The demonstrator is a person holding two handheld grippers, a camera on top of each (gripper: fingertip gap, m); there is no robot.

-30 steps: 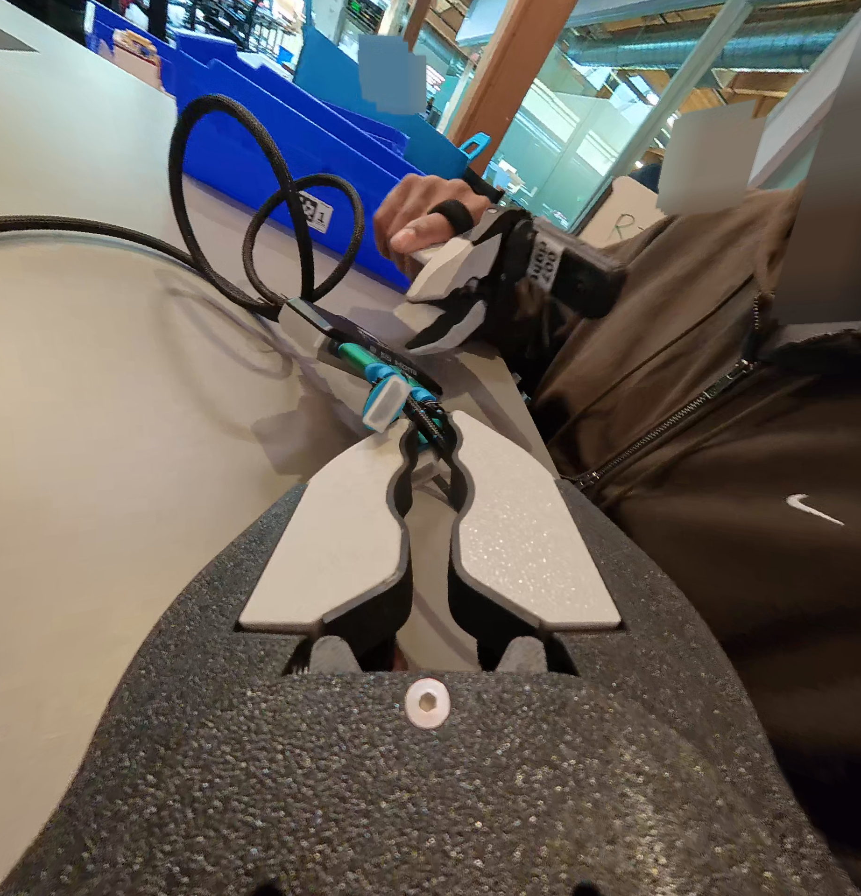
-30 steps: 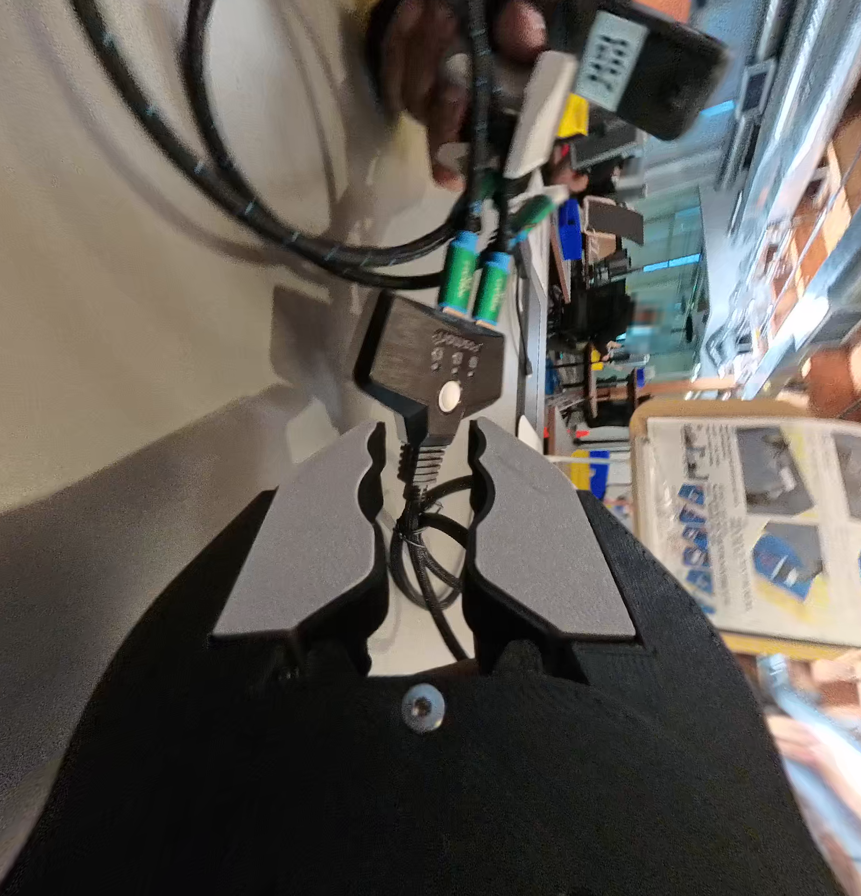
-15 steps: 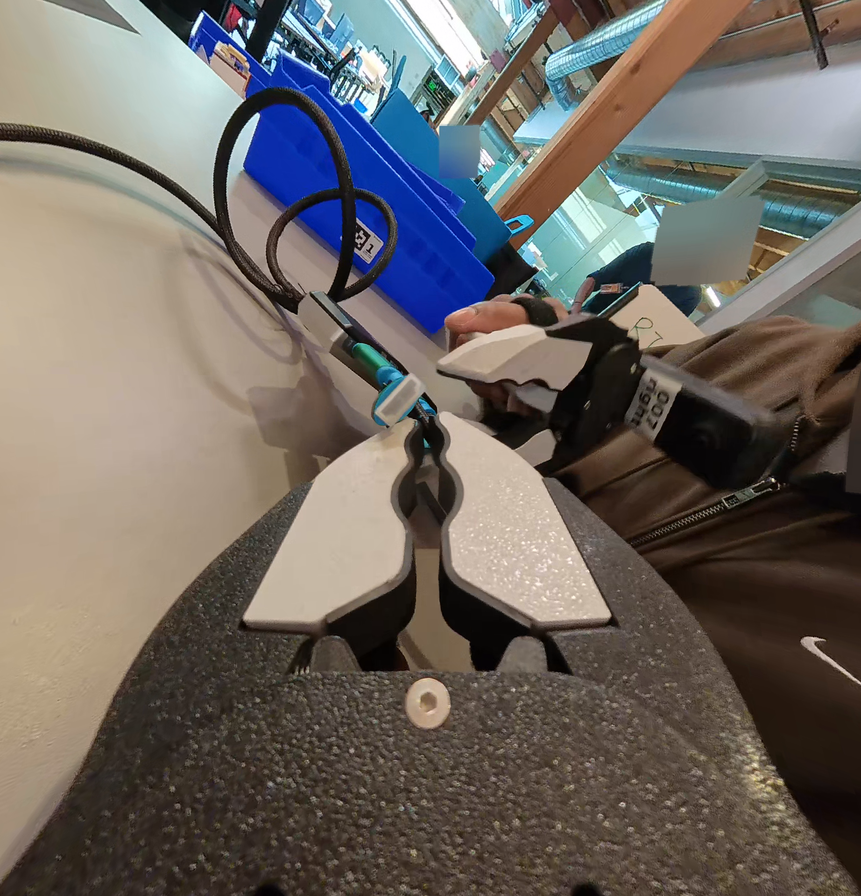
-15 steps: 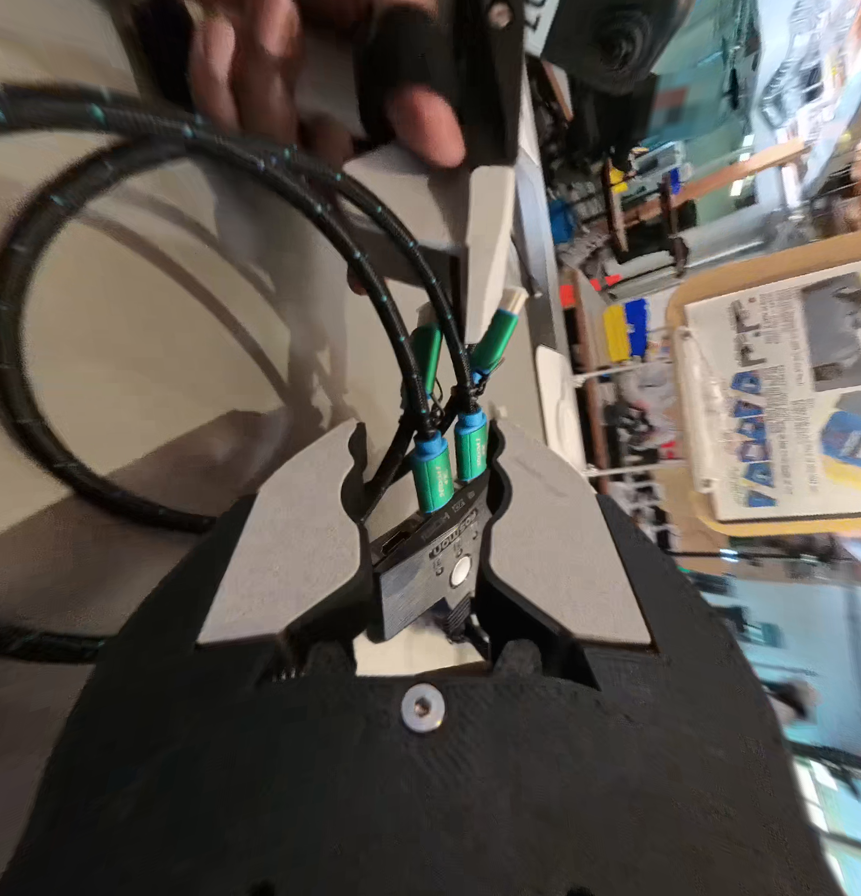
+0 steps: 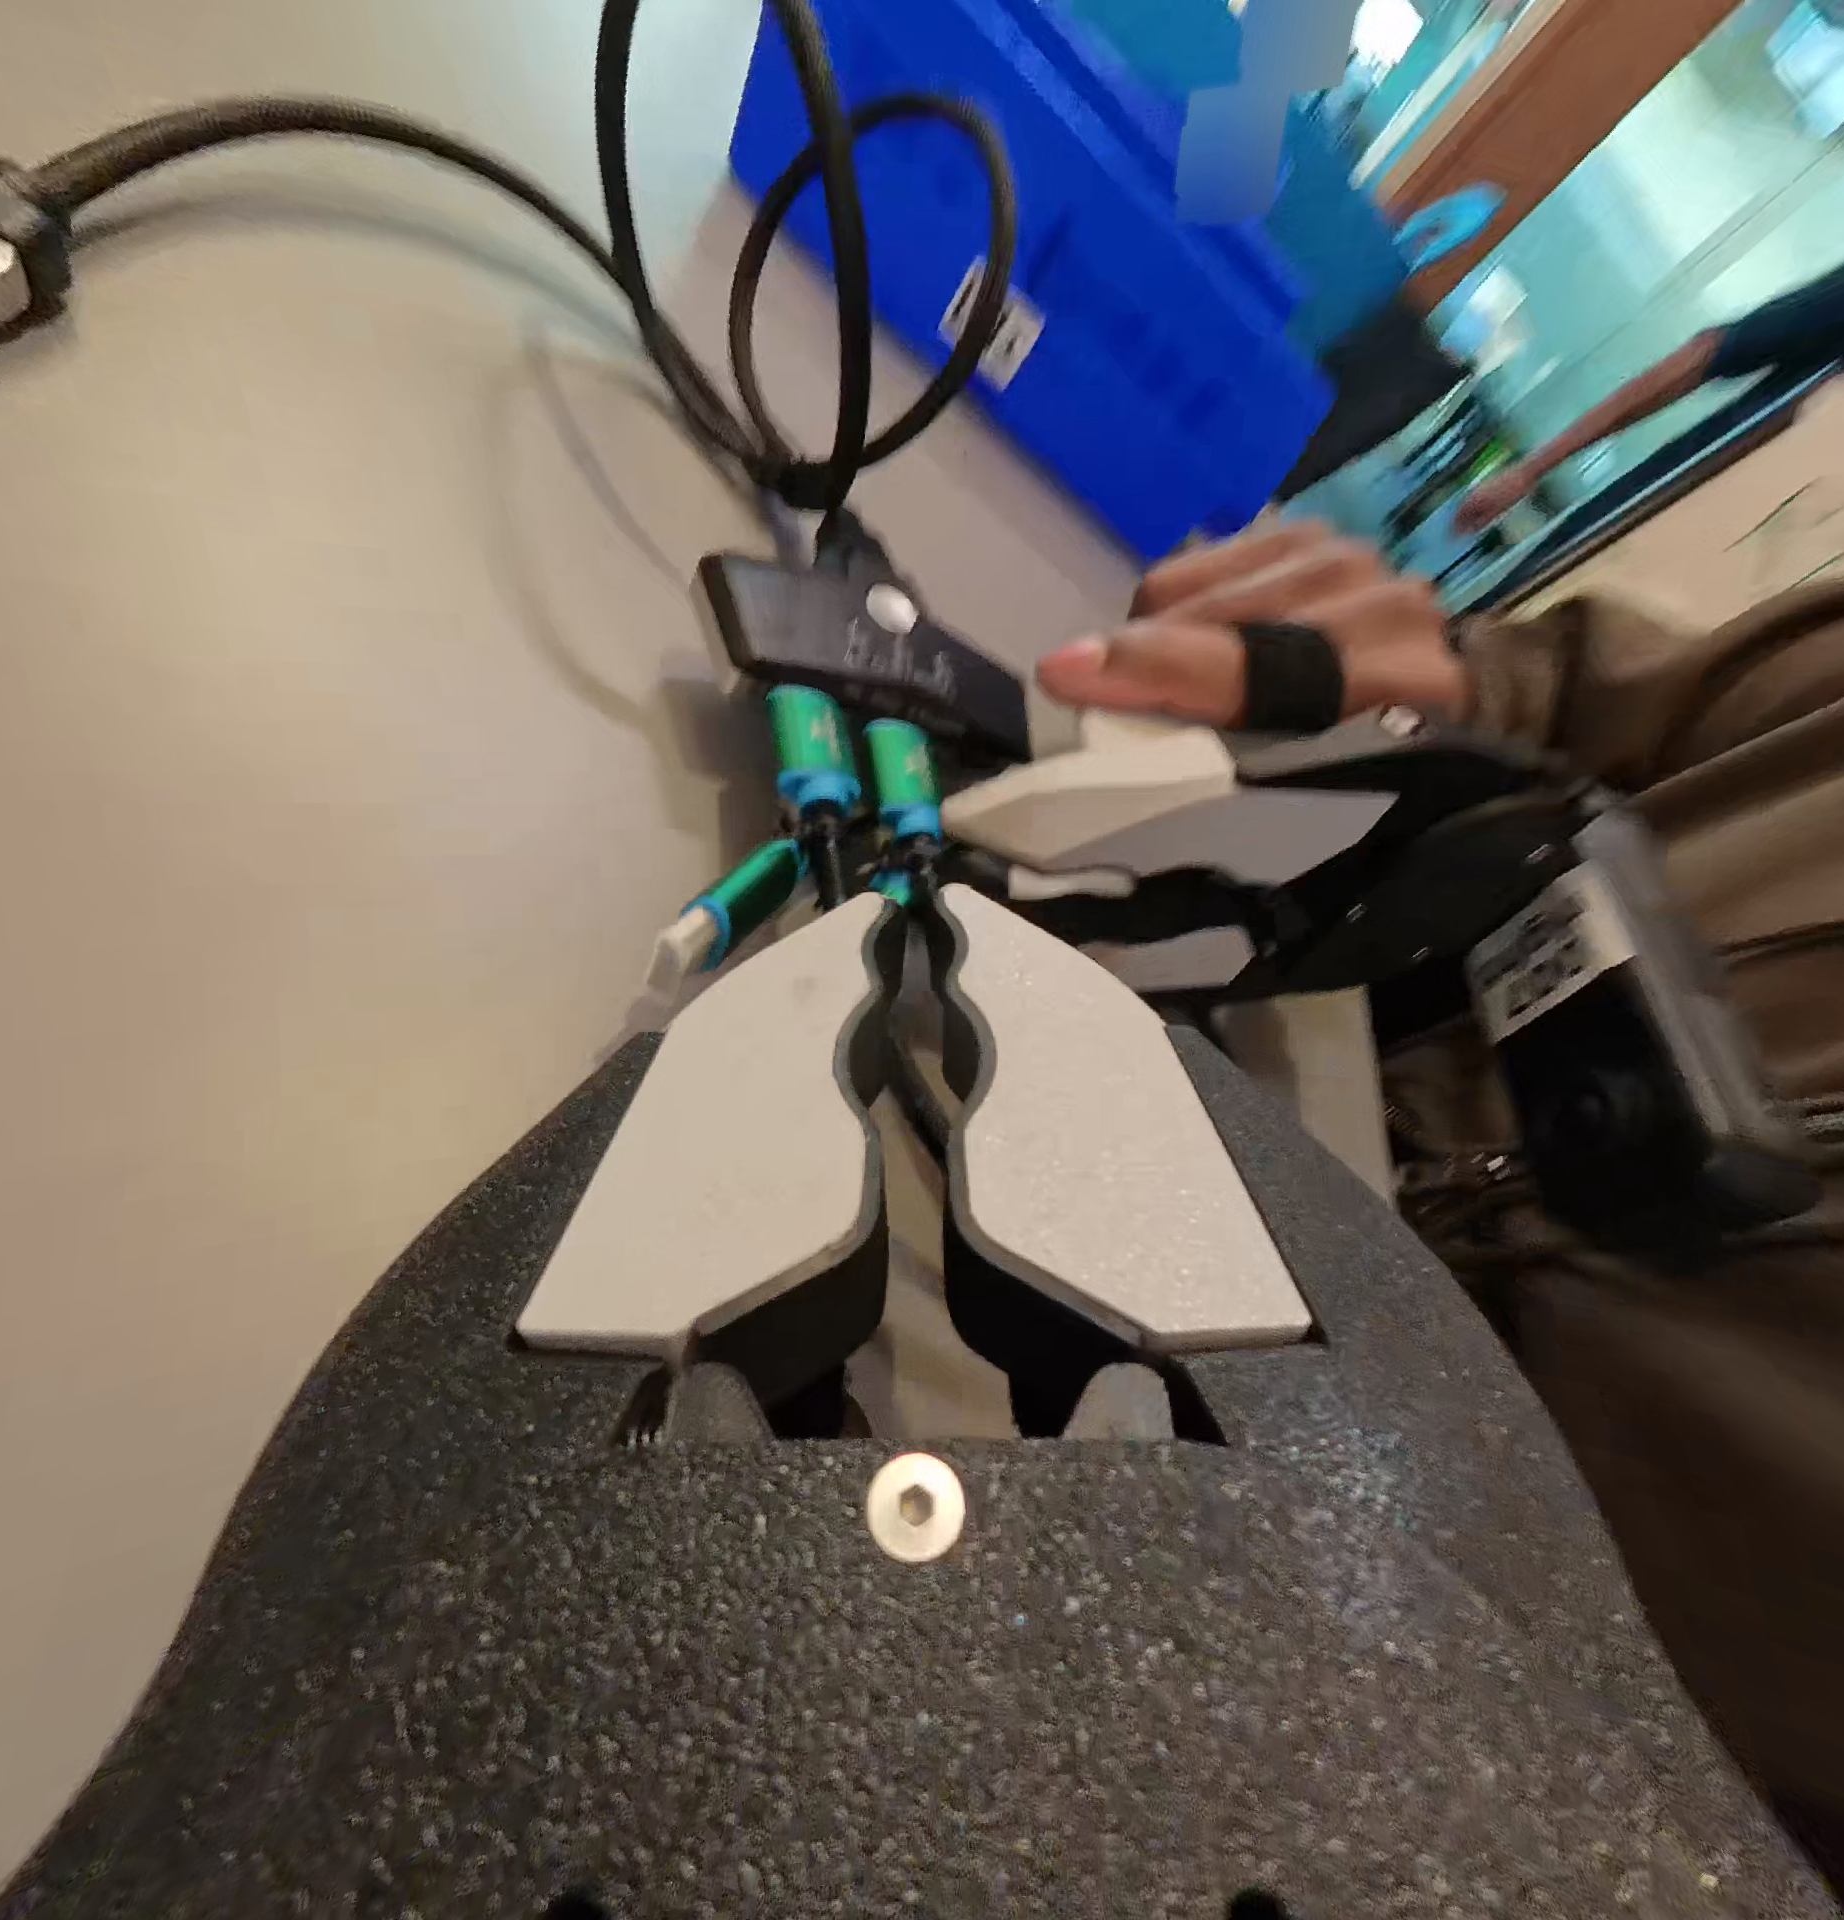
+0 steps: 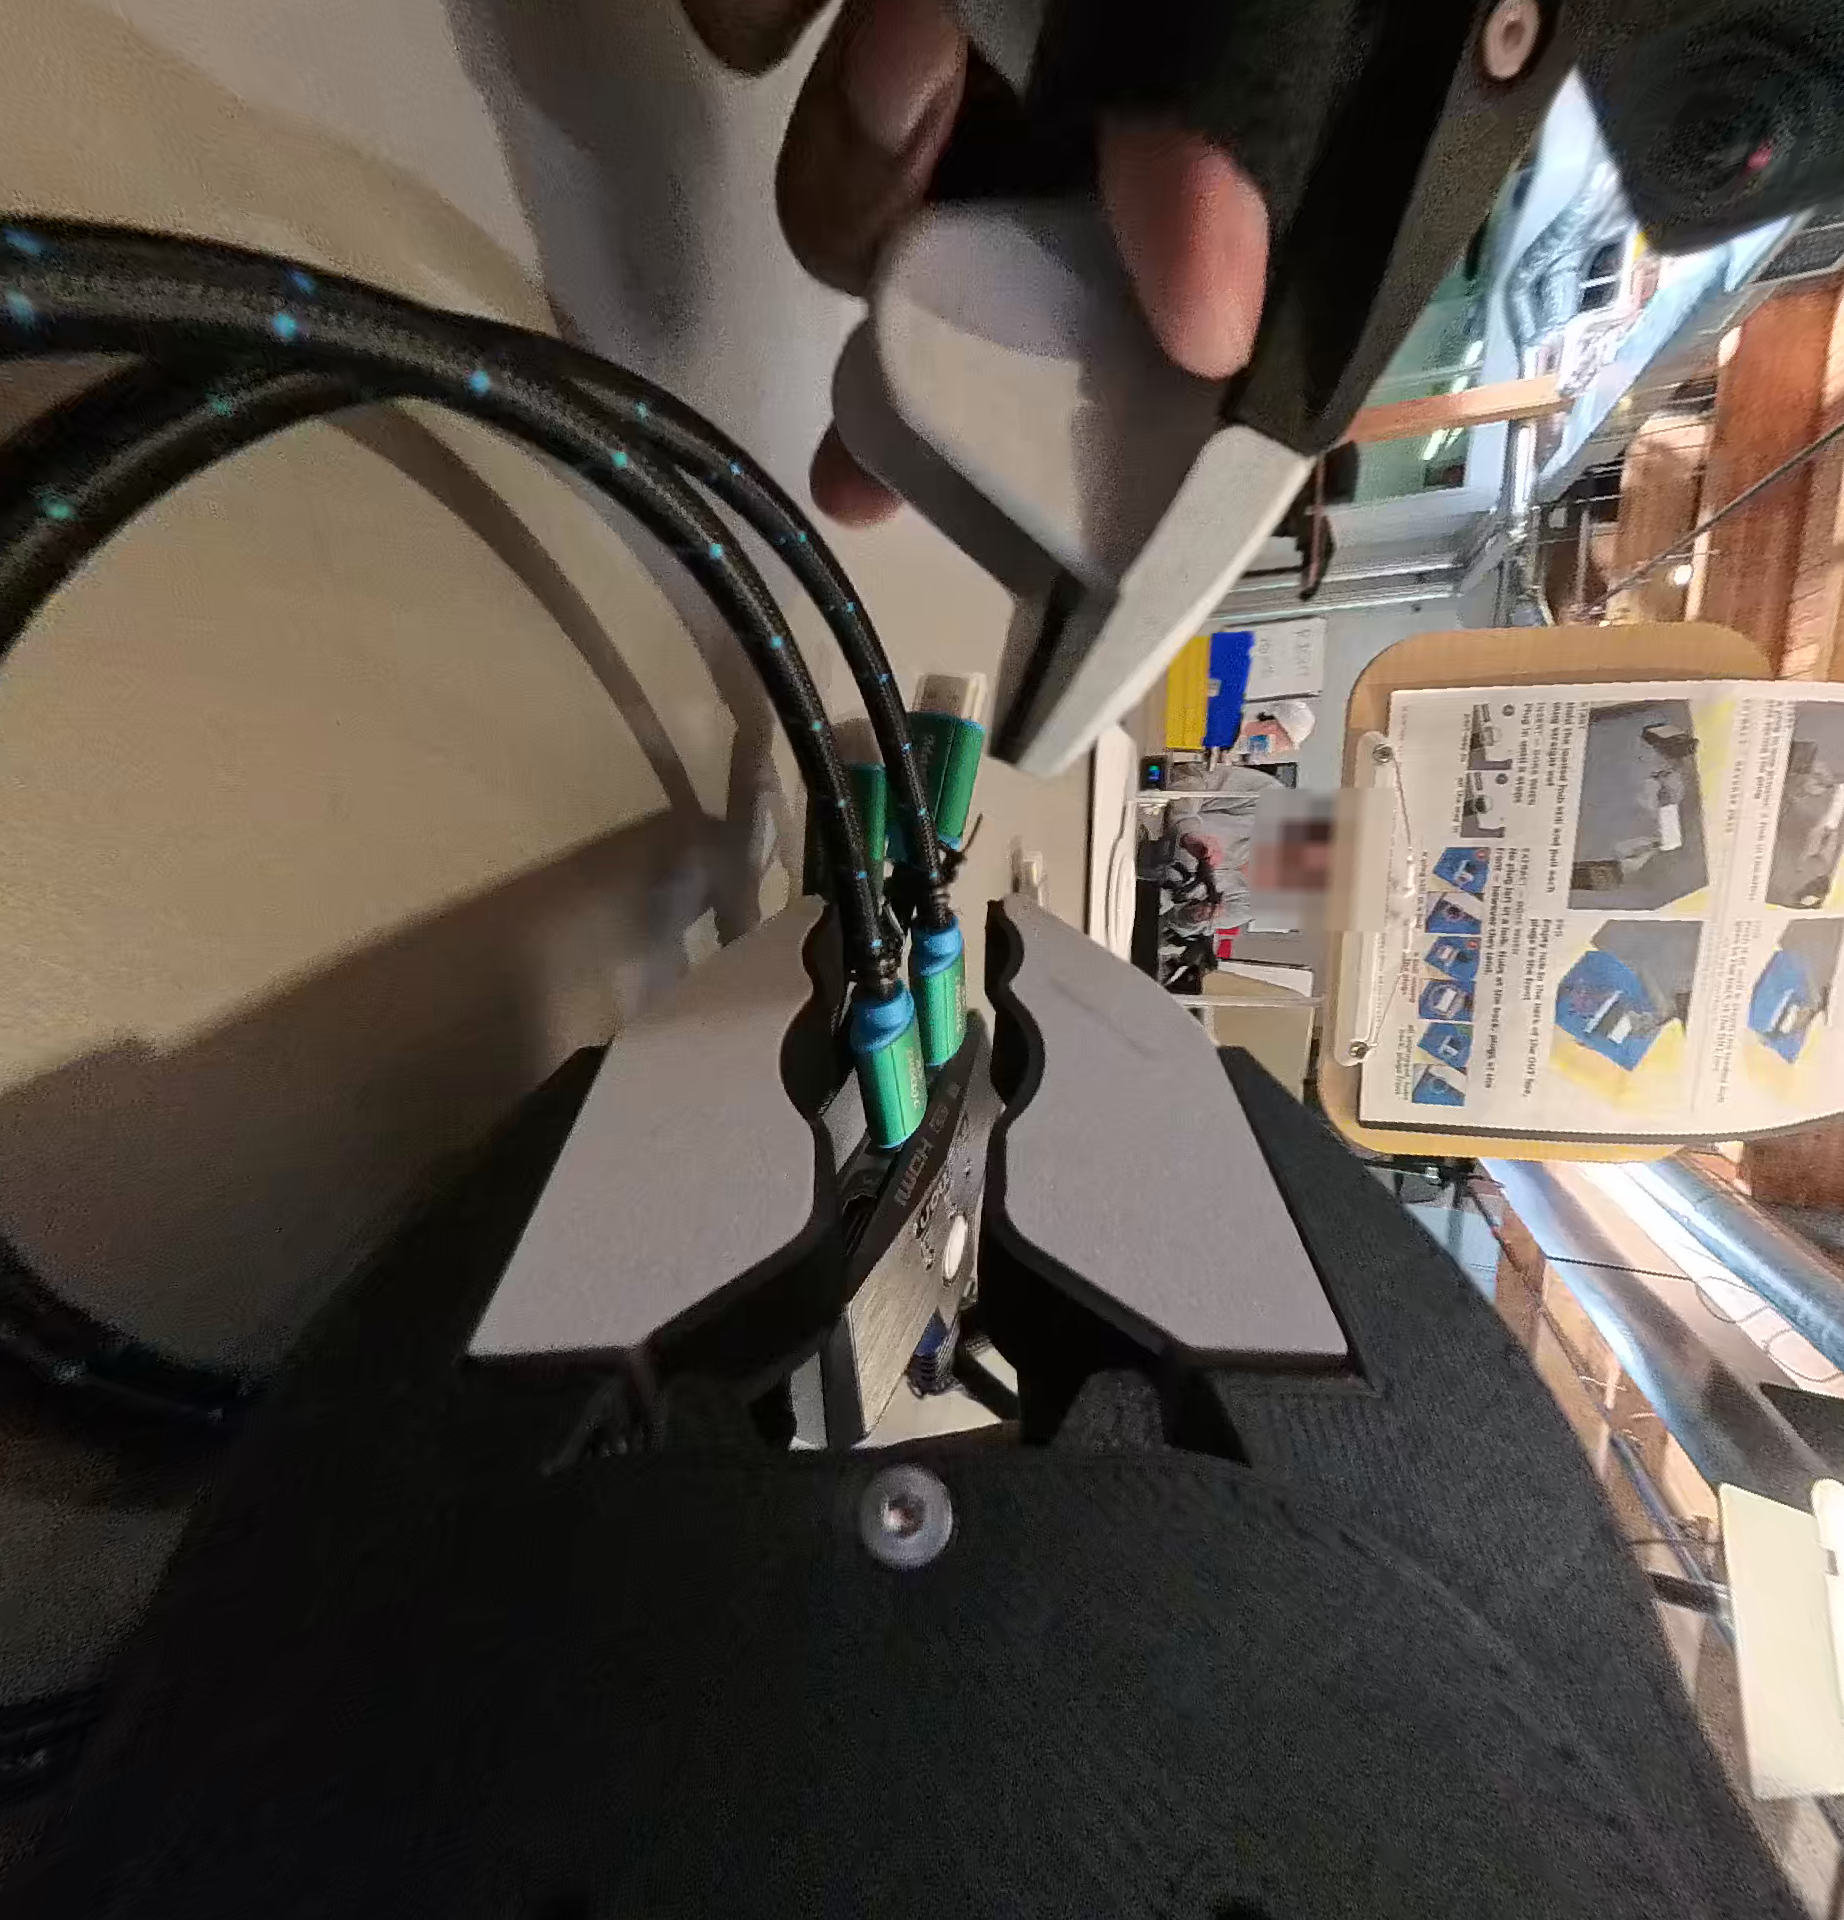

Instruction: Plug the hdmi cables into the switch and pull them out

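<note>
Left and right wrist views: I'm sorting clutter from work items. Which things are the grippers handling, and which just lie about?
Handled:
- black hub, between the right gripper's fingers
- two green plugs seated in the hub
- thin black cable, pinched by the left gripper

Lying about:
- blue bin
- printed sheet on a board
- table

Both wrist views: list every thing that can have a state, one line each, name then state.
left gripper: shut on a thin black cable
right gripper: closed around the black hub
black hub: lifted off the table, two green plugs seated
two green plugs: plugged into the hub
loose green plug: unplugged, hanging free
braided cable: coiled in loops
blue bin: resting on the table
</note>
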